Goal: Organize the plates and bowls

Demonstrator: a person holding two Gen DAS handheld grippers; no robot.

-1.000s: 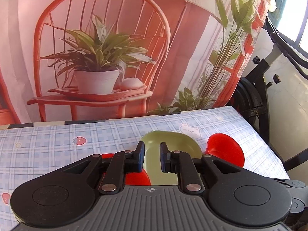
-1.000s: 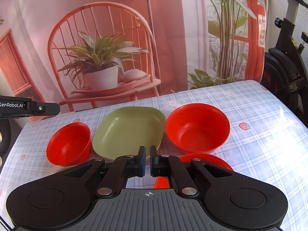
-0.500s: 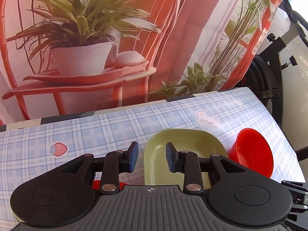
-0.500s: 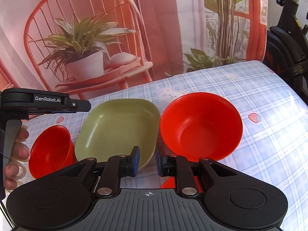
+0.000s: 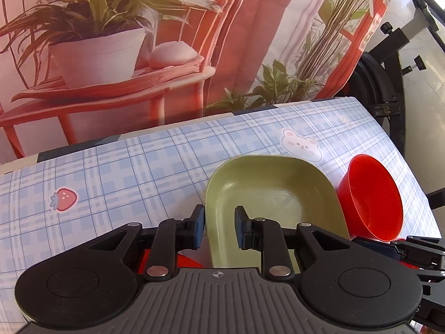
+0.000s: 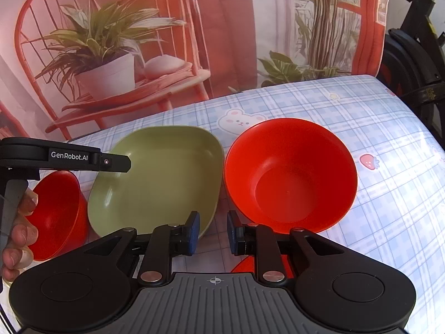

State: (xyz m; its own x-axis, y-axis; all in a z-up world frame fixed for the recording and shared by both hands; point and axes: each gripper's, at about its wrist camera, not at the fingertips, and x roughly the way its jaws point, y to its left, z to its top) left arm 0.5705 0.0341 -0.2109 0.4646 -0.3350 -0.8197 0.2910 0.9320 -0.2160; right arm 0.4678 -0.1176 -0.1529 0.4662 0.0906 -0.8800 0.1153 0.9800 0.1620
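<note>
My left gripper [image 5: 217, 226] jaws part open, straddling near-left rim of green dish [image 5: 274, 194] at frame centre, nothing clamped. Big red bowl [image 5: 371, 199] touches dish at right. My right gripper [image 6: 212, 231] jaws part open, empty, over gap between green dish [image 6: 158, 178] and big red bowl [image 6: 290, 174]. Small red bowl [image 6: 57, 214] lower left. Red plate [image 6: 244, 265] edge shows under right gripper. All on plaid cloth [image 6: 389, 194].

Three dishes are lined up across the table [image 6: 389, 194]: the small bowl [image 6: 58, 217] toward the left edge, the square plate [image 6: 155, 183] just beside it in the middle, the large bowl [image 6: 289, 172] on the right, nearer the right edge.
</note>
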